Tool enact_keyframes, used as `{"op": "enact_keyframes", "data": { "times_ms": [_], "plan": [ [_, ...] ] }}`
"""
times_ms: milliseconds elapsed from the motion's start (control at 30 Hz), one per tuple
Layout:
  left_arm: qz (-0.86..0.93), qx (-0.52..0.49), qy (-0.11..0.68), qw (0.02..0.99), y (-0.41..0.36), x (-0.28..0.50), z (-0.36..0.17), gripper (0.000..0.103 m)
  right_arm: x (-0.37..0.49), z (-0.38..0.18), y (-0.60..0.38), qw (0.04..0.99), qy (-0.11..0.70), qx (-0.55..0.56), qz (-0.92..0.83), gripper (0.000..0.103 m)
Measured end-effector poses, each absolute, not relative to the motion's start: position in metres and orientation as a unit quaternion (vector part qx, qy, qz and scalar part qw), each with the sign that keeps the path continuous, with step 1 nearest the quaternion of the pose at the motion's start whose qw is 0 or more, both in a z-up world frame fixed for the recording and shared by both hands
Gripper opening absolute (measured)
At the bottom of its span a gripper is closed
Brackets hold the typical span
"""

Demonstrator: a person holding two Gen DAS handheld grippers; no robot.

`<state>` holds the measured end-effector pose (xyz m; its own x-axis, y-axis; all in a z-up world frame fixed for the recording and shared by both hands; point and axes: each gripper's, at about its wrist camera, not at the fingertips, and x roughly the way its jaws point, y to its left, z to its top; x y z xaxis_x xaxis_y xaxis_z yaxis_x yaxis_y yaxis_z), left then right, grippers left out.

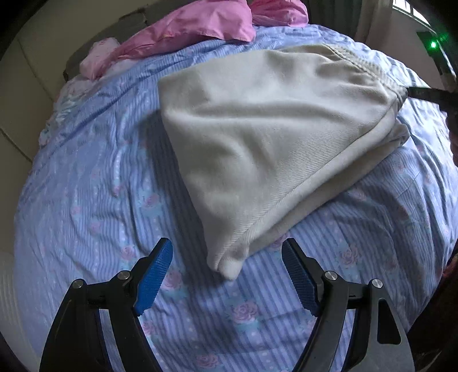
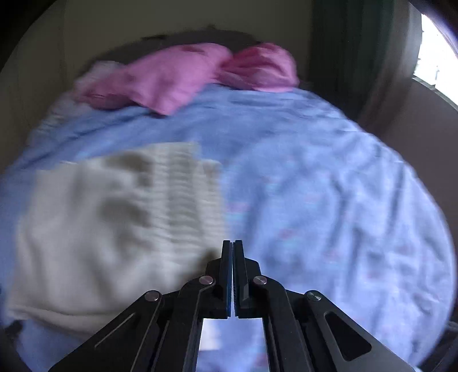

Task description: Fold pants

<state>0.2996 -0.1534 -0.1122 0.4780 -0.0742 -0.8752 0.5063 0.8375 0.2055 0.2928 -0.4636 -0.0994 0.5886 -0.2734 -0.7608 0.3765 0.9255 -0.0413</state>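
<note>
Cream-white pants [image 1: 272,143] lie folded into a thick bundle on the blue flowered bedspread [image 1: 86,200]. Their ribbed waistband [image 1: 357,63] is at the far right, and a folded corner [image 1: 226,266] points toward me. My left gripper [image 1: 227,246] is open, its blue pads on either side of that corner without touching it. In the right wrist view, which is blurred, the pants [image 2: 100,229] lie to the left. My right gripper [image 2: 232,243] is shut with nothing between its pads, just right of the pants' edge. The right gripper's black tip [image 1: 423,93] also shows by the waistband.
Pink pillows [image 1: 200,25] [image 2: 177,80] lie at the head of the bed. A cream wall [image 1: 17,85] runs along the left, a dark green curtain [image 2: 337,51] and a bright window [image 2: 435,51] stand at the right. Bedspread [image 2: 329,200] spreads right of the pants.
</note>
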Motion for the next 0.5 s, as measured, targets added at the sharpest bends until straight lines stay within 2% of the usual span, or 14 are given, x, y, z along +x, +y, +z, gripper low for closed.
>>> {"op": "enact_keyframes", "data": {
  "times_ms": [133, 200, 233, 267, 300, 433, 500],
  "plan": [
    [-0.193, 0.231, 0.445, 0.844, -0.162, 0.289, -0.1, 0.078, 0.281, -0.112, -0.474, 0.88, 0.429, 0.096, -0.179, 0.003],
    [-0.189, 0.222, 0.424, 0.858, -0.161, 0.287, -0.09, 0.078, 0.266, -0.105, -0.474, 0.886, 0.414, 0.121, -0.17, 0.028],
    [-0.178, 0.221, 0.414, 0.865, -0.16, 0.287, -0.086, 0.078, 0.255, -0.1, -0.477, 0.886, 0.4, 0.151, -0.176, 0.054],
    [-0.168, 0.224, 0.402, 0.872, -0.161, 0.285, -0.083, 0.078, 0.244, -0.099, -0.48, 0.886, 0.387, 0.175, -0.186, 0.07],
    [-0.163, 0.227, 0.386, 0.879, -0.162, 0.282, -0.08, 0.079, 0.235, -0.1, -0.485, 0.89, 0.374, 0.203, -0.164, 0.091],
    [-0.168, 0.229, 0.358, 0.89, -0.168, 0.275, -0.072, 0.079, 0.213, -0.109, -0.482, 0.895, 0.338, 0.283, -0.062, 0.095],
    [-0.157, 0.244, 0.339, 0.895, -0.174, 0.27, -0.071, 0.079, 0.21, -0.117, -0.483, 0.888, 0.33, 0.319, -0.034, 0.103]
  ]
}}
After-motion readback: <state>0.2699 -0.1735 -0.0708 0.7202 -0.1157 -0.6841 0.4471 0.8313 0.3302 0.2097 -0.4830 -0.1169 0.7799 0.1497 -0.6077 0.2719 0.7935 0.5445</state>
